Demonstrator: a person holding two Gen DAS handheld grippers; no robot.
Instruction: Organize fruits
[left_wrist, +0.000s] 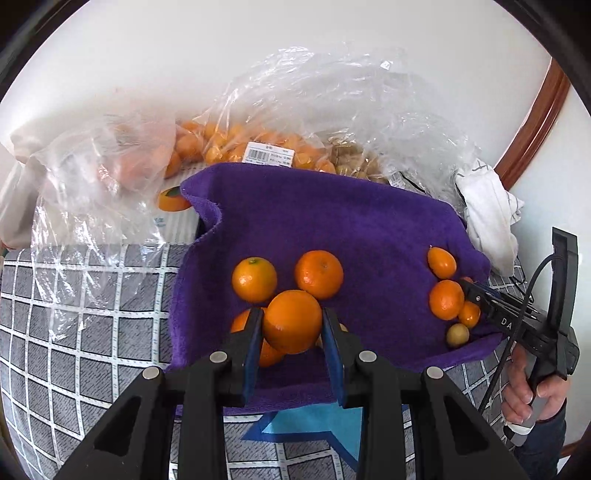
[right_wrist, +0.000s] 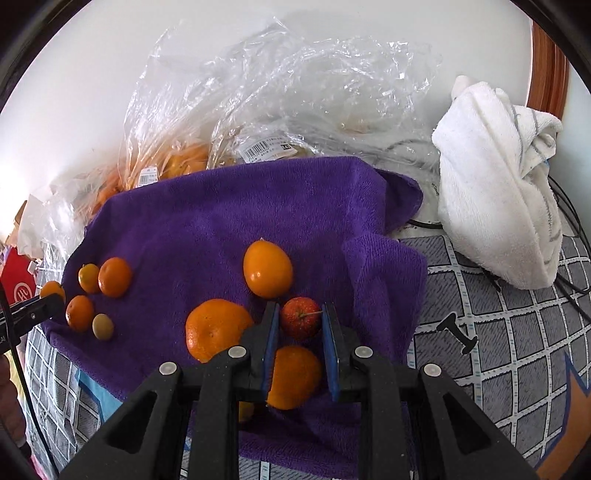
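A purple towel (left_wrist: 332, 221) lies on the checked cover and also shows in the right wrist view (right_wrist: 221, 221). My left gripper (left_wrist: 291, 325) is shut on an orange (left_wrist: 291, 321), held just above another orange (left_wrist: 269, 352). Two oranges (left_wrist: 254, 278) (left_wrist: 318, 274) lie just beyond it. My right gripper (right_wrist: 300, 317) stands around a small red fruit (right_wrist: 300, 318), pads close to its sides; contact is unclear. An orange (right_wrist: 293, 376) lies under it, another (right_wrist: 216, 328) to its left, and an oval one (right_wrist: 267, 267) beyond. A group of small oranges (right_wrist: 114, 277) and a pale round fruit (right_wrist: 102, 326) lie at the towel's left.
Clear plastic bags (left_wrist: 258, 147) with oranges and other produce lie behind the towel against a white wall. A bunched white towel (right_wrist: 498, 192) and black cables (right_wrist: 569, 221) lie at the right. A grey checked cover (left_wrist: 74, 314) spreads around. The right gripper's body (left_wrist: 517, 325) shows in the left wrist view.
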